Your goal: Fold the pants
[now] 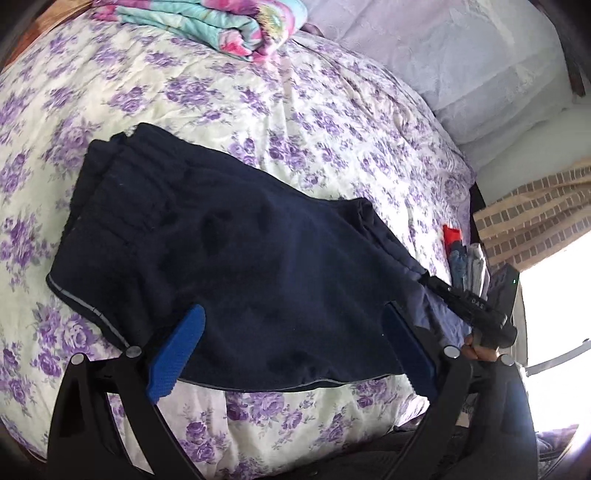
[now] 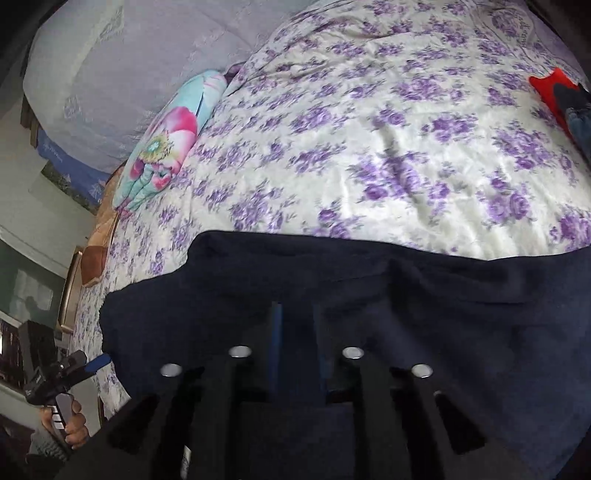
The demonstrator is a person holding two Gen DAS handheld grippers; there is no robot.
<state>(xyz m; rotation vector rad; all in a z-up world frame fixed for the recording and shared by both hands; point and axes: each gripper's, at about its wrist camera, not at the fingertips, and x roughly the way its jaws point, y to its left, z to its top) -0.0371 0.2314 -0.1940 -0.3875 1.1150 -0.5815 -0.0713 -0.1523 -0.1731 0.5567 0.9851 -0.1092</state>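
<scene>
From the left wrist, the dark navy pants (image 1: 236,258) lie folded on the purple-flowered bedspread (image 1: 295,122), waistband up toward the left, hem edge nearest the camera. The left gripper (image 1: 295,350) hangs over that near edge with its blue pads (image 1: 181,347) spread wide, one on each side of the cloth, nothing pinched between them. Off to the right, the right gripper (image 1: 476,306) reaches in at the pants' far corner, a hand (image 1: 480,350) wrapped round its handle; from here I cannot tell how its jaws stand. A folded floral blanket (image 1: 221,26) sits at the top of the bed, pale pillows (image 1: 461,62) beside it, and a small stack of folded clothes (image 1: 465,258) with a red piece on top lies at the right edge. Over to the right wrist: the pants (image 2: 406,314) fill the lower half, blurred, right under the right gripper (image 2: 295,332). Its fingers (image 2: 275,343) stand narrow, partly apart, over dark fabric; whether cloth lies between them I cannot tell. At far left the left gripper (image 2: 88,363) shows, held in a hand (image 2: 72,424) at the pants' edge.
</scene>
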